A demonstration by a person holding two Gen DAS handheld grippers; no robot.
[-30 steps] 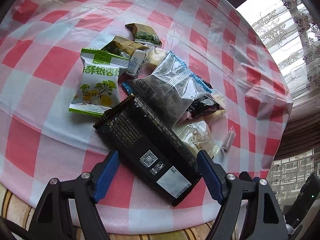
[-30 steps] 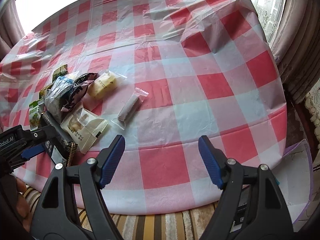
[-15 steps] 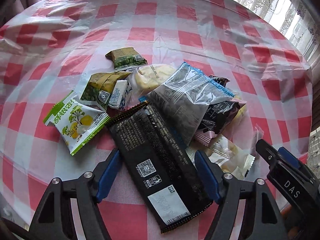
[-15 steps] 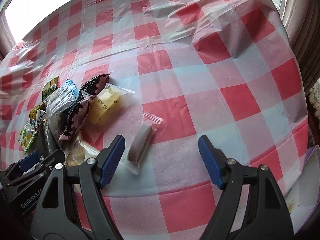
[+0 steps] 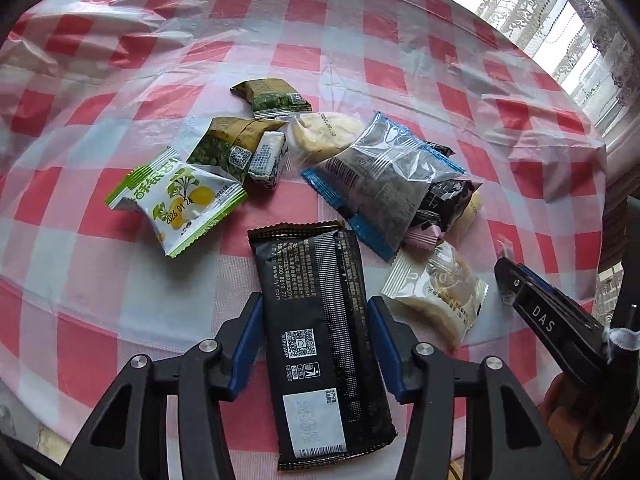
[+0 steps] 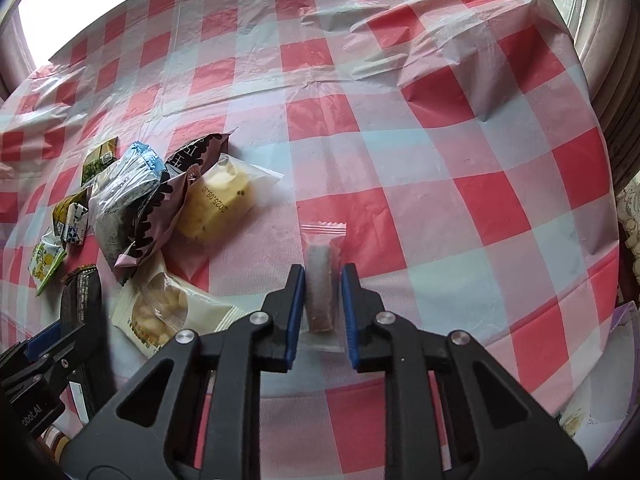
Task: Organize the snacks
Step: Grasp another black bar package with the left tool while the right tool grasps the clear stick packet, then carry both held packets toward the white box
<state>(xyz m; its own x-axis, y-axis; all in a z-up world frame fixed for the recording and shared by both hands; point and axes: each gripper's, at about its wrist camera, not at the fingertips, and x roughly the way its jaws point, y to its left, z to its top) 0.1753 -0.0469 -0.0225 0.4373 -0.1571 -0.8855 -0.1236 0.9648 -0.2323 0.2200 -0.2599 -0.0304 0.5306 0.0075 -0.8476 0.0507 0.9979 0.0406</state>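
Note:
My left gripper (image 5: 314, 312) has its blue pads against both long edges of a long black snack bar packet (image 5: 320, 336) lying on the checked tablecloth (image 5: 100, 320). My right gripper (image 6: 320, 280) has closed around a small clear-wrapped brown bar (image 6: 319, 280); its pads touch the wrapper's edges. A pile of snacks lies beyond: a green-and-white packet (image 5: 178, 196), a clear blue-edged packet (image 5: 384, 176), a dark pink-trimmed packet (image 6: 156, 216), a yellow cake in clear wrap (image 6: 218, 204) and a white biscuit packet (image 5: 434, 288).
Two olive-green packets (image 5: 272, 94) (image 5: 228, 140) and a small blue-white candy (image 5: 268, 154) lie at the pile's far side. The right gripper's body (image 5: 560, 328) shows at the left view's right edge. The table's front edge is just below both grippers. Curtains (image 5: 560, 12) hang behind.
Both grippers have narrowed from wide open. The left closed onto the black bar packet, which now lies straight between its fingers. The right moved forward and closed around the small clear-wrapped bar.

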